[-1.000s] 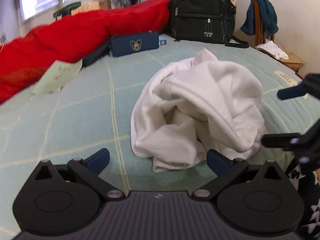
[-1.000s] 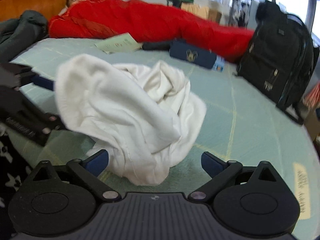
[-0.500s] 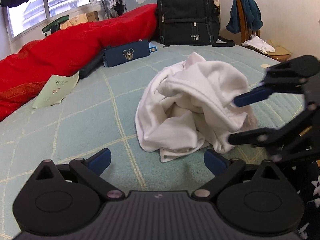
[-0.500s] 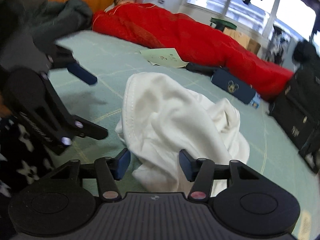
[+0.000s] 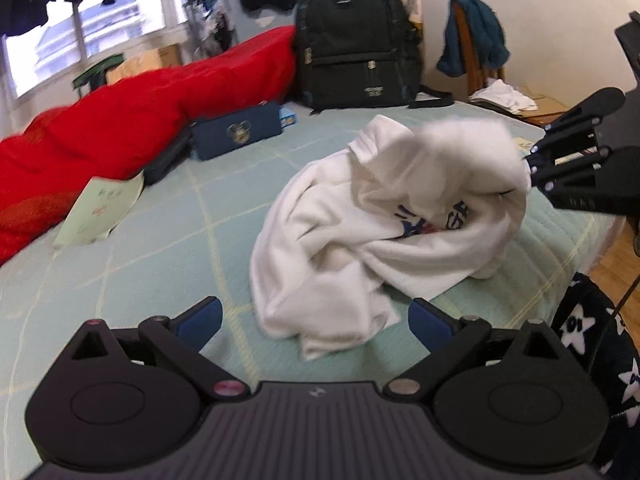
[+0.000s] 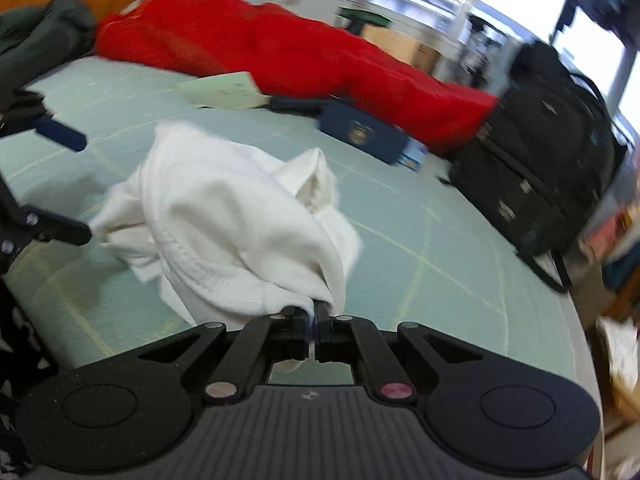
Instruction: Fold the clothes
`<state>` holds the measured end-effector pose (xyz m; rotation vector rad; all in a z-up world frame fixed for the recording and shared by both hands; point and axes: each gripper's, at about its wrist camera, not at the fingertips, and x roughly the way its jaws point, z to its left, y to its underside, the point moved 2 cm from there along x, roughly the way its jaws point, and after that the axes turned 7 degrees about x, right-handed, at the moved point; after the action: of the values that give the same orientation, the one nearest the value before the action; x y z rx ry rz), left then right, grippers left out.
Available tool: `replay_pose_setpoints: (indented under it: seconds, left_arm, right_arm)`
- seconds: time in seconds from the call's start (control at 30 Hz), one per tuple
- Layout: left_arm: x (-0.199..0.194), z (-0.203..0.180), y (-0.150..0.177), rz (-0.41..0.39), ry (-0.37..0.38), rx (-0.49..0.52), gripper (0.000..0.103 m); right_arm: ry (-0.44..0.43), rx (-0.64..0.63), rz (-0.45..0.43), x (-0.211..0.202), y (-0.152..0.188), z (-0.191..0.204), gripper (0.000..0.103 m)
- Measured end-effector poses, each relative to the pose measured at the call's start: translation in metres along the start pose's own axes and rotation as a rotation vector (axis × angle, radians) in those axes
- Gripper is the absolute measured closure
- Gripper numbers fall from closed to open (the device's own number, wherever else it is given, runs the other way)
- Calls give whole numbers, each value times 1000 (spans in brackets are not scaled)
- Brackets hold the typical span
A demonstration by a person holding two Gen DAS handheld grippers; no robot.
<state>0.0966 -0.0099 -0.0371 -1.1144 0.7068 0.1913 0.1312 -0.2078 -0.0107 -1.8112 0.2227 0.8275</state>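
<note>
One white garment (image 5: 384,236), one backpack (image 5: 356,36), one red quilt (image 5: 132,120), one blue case (image 5: 236,130), one green booklet (image 5: 100,210), two tools, one left (image 5: 316,320), one right (image 6: 314,318)

Each of the 2 wrist cameras sits low behind its fingers, looking forward across the bed (image 5: 168,240). Both share the white garment (image 5: 360,232) ahead, seen close from opposite sides.

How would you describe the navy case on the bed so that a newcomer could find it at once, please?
On the pale green bed, look along the red quilt toward the black backpack. The navy case lies flat between them, the only item bearing a gold mouse-head emblem.
</note>
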Motion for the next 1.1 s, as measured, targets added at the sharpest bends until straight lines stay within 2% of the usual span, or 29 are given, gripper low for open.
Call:
replay_pose_setpoints:
  seconds: [0.17,0.3,0.47,0.57,0.73,0.9,1.0,1.1]
  left_arm:
    - [14,-14,-15,-9,10,45,5]
    - [24,-16,-26,-15,10,49,5]
    - [29,-10,-41,-34,3,42,5]
    - [33,-1,-51,-33,-14,30,5]
    - [43,16,-70,-28,-20,10,5]
    - [66,23,-91,-14,11,30,21]
    - [86,29,-101,3,54,-7,32]
    - [105,31,-105,23,115,-19,32]
  right_arm:
    - [17,80,19,5,12,-26,99]
    - [-3,144,36,4,26,-35,96]
    - [-27,223,56,2,43,-47,83]
    - [-56,277,40,-3,47,-54,78]
    - [-121,368,15,-10,51,-59,55]
    - [-141,399,16,-9,53,-59,51]
    - [-135,386,13,-9,55,-54,49]
    - [-152,404,13,-8,60,-55,48]
